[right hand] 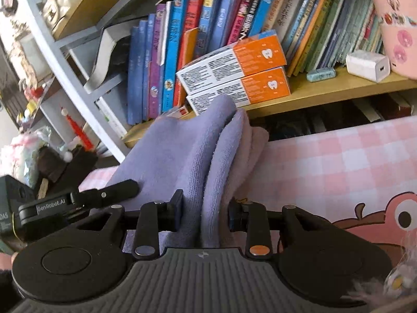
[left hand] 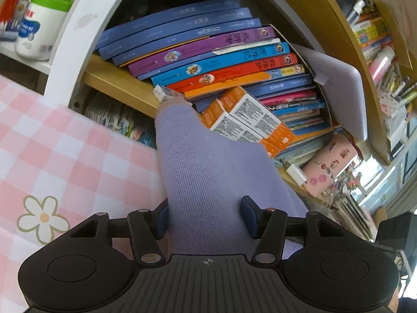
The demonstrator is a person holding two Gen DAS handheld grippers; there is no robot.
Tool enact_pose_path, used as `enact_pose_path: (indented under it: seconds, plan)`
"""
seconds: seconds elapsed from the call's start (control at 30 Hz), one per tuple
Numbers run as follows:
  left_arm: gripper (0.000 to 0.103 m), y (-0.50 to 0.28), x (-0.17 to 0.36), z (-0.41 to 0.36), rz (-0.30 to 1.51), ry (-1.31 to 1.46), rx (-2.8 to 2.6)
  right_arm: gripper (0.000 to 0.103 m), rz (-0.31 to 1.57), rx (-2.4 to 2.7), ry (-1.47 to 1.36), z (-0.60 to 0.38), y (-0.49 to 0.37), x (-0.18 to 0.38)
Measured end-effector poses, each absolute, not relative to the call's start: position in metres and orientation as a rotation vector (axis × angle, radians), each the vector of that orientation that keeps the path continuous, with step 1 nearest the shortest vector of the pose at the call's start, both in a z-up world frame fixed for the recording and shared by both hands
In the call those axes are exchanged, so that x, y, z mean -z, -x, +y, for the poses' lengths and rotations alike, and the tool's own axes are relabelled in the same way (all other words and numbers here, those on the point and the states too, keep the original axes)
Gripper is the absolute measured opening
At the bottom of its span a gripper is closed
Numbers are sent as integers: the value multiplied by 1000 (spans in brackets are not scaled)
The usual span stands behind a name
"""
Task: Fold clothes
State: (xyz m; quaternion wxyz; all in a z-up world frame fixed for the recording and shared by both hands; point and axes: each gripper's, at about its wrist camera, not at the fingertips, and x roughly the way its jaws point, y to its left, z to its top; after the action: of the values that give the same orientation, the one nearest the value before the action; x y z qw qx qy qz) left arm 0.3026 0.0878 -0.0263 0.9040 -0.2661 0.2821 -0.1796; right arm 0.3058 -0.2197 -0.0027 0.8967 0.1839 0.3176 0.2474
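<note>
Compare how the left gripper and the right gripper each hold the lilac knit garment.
The left gripper takes the lilac knit garment as one smooth, wide layer between its fingers; the right gripper pinches bunched folds of the garment, with several layers stacked. The left gripper's fingers stand wider apart than the right gripper's. Both are shut on the same cloth, held up above the pink checked tablecloth before the bookshelf.
</note>
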Motion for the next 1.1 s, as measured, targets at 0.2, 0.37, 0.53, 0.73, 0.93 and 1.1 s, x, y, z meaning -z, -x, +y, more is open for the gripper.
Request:
enact_pose_path:
  seconds: [0.2,0.37,0.53,0.73,0.93,1.1]
  plan:
    - [77,-275,6,83,475,426,256,52,579,-415,-363,-225,-283,-1]
    - [88,-216,-11,75,355,315,193,66,417,-263,-283,-223,-209,-18]
    - [90,-166,-18,57,326,235,141,70,393,-251,-198,-211,-155,-19]
    - [96,-114,-16,42,303,163,83,74,376,-204,-123,-206,-109,-12]
    - [96,-91,-11,31,318,93,49,76,340,-161,-59,-208,-82,-12]
    - [98,-85,-11,20,298,7,25,82,323,-139,-15,-208,-70,-9]
